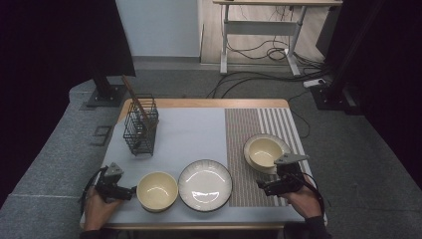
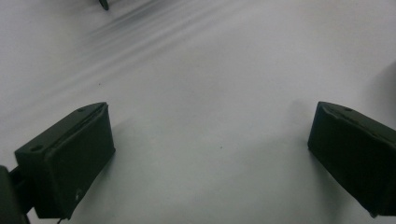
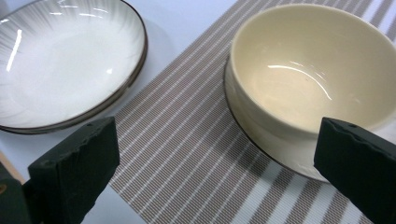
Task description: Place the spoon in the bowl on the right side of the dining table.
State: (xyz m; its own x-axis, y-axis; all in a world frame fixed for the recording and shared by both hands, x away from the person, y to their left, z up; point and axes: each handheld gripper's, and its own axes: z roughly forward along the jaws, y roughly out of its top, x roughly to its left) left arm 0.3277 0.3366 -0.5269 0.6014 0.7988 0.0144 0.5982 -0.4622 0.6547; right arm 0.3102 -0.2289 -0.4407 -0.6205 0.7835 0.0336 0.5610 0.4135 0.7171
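Observation:
A cream bowl (image 1: pixel 157 190) sits at the front left of the table, just right of my left gripper (image 1: pixel 130 192). In the left gripper view that gripper (image 2: pixel 210 149) is open over bare pale mat, nothing between its jaws. A white plate with a dark rim (image 1: pixel 205 184) lies at the front centre. A second cream bowl (image 1: pixel 263 152) rests on a saucer on the striped placemat (image 1: pixel 241 134). My right gripper (image 1: pixel 262 186) is open just in front of it; its own view has the bowl (image 3: pixel 308 70) ahead to the right and the plate (image 3: pixel 65 60) to the left.
A black wire basket (image 1: pixel 141 130) holding brown chopsticks (image 1: pixel 133 94) stands at the back left of the table. Beyond the table are a monitor stand, a desk frame and cables on the floor.

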